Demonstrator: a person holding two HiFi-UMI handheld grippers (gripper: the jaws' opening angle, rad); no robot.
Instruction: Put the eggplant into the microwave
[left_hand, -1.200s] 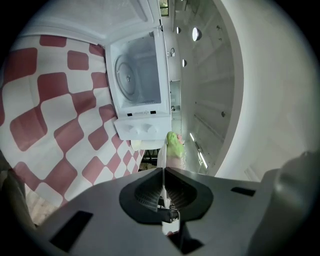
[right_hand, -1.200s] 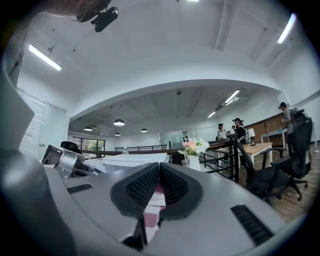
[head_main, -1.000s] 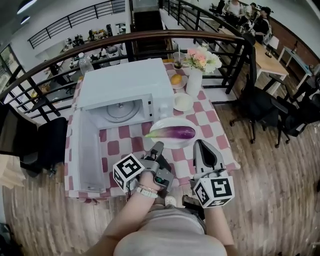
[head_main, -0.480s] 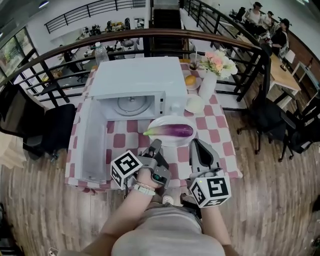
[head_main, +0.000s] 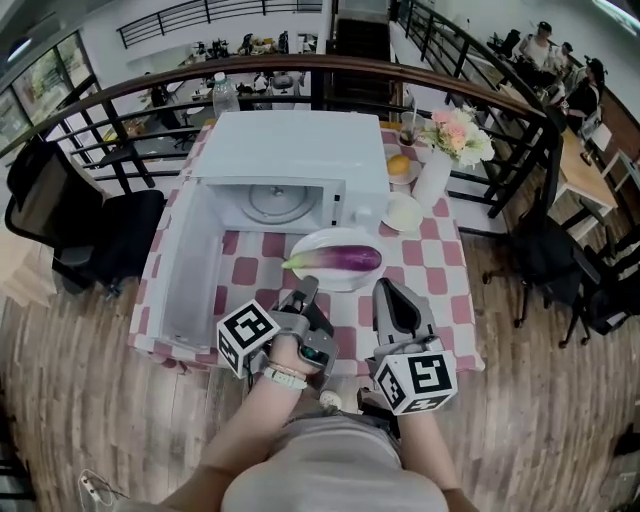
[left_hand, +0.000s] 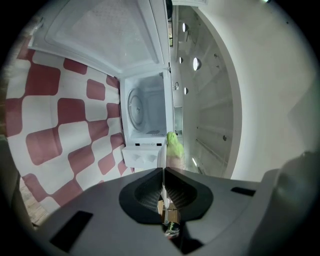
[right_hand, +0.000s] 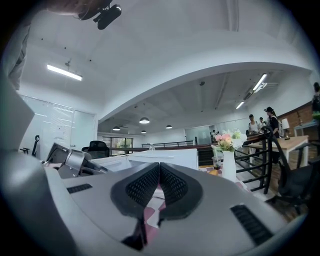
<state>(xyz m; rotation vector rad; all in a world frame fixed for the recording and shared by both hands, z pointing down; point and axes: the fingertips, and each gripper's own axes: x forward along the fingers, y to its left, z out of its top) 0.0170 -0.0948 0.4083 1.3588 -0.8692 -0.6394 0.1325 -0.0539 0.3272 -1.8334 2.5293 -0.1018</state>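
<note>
A purple eggplant (head_main: 342, 260) with a green stem lies on a white plate (head_main: 310, 243) on the checkered table, in front of the white microwave (head_main: 290, 150). The microwave's door (head_main: 185, 270) stands swung open to the left, and the glass turntable inside is bare. My left gripper (head_main: 308, 290) is shut and empty just short of the plate's near rim. In the left gripper view the eggplant's green stem (left_hand: 174, 145) and the open microwave (left_hand: 147, 112) lie ahead. My right gripper (head_main: 385, 290) is shut and empty, near the plate's right side.
A white vase of flowers (head_main: 440, 165), an orange on a saucer (head_main: 400, 167), a small white dish (head_main: 405, 212) and a glass (head_main: 408, 130) stand right of the microwave. A black railing (head_main: 300, 75) runs behind the table. Office chairs stand at both sides.
The head view has swung, so the microwave sits further right in the picture. Both grippers have drifted slightly near the table's front edge and stay shut. The eggplant has not moved.
</note>
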